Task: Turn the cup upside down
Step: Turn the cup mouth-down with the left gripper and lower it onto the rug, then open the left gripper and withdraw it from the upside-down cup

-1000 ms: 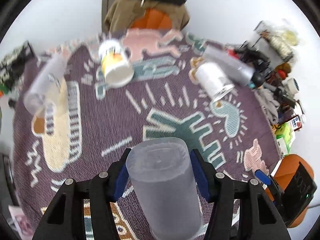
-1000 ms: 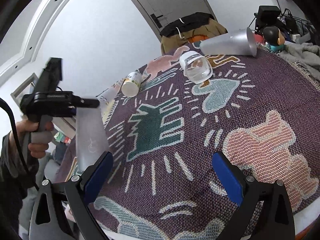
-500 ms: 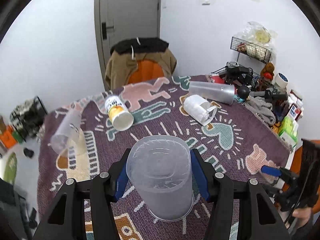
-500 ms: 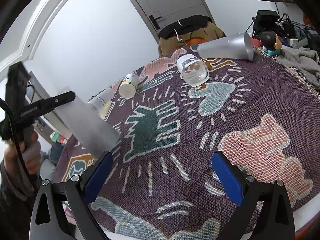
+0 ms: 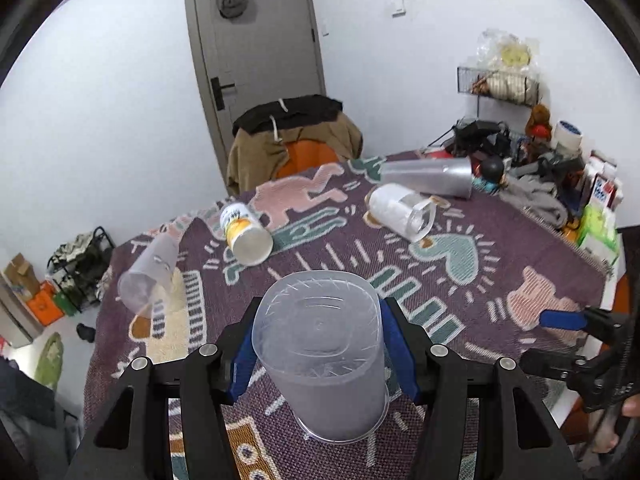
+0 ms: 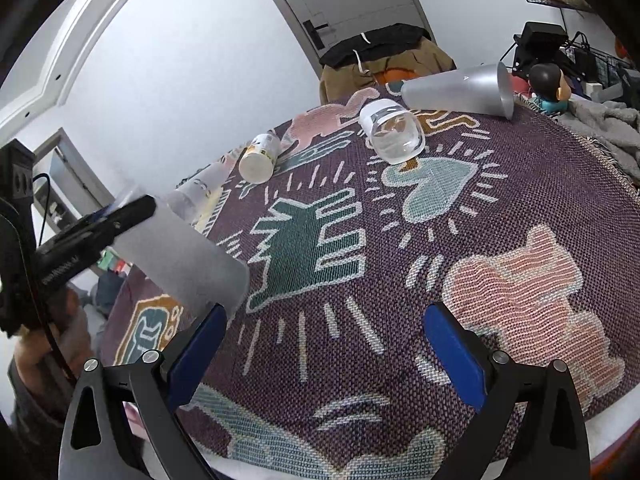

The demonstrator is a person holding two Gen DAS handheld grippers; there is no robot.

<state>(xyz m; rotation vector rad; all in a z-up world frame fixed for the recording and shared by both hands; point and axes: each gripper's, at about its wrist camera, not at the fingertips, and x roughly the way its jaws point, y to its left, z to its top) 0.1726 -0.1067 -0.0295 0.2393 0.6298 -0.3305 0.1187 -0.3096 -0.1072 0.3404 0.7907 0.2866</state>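
Observation:
My left gripper (image 5: 320, 344) is shut on a frosted plastic cup (image 5: 322, 356). Its closed base points up and forward, its open rim down toward the patterned rug. In the right wrist view the same cup (image 6: 180, 256) hangs tilted in the left gripper (image 6: 120, 216), rim lowest, close above the rug at the table's left. My right gripper (image 6: 324, 348) is open and empty above the near part of the rug; one of its blue pads shows in the left wrist view (image 5: 560, 319).
On the rug (image 6: 400, 240) lie a yellow-white cup (image 5: 244, 232), a clear frosted cup (image 5: 148, 272), a white-clear jar (image 5: 400, 210) and a tall grey tumbler (image 5: 428, 178). Clutter (image 5: 540, 176) fills the far right. A chair with clothes (image 5: 292, 136) stands behind.
The left gripper has tipped upward with the cup, so its view now takes in the door and wall. The cup's rim has swung down toward the rug. The right gripper has barely moved.

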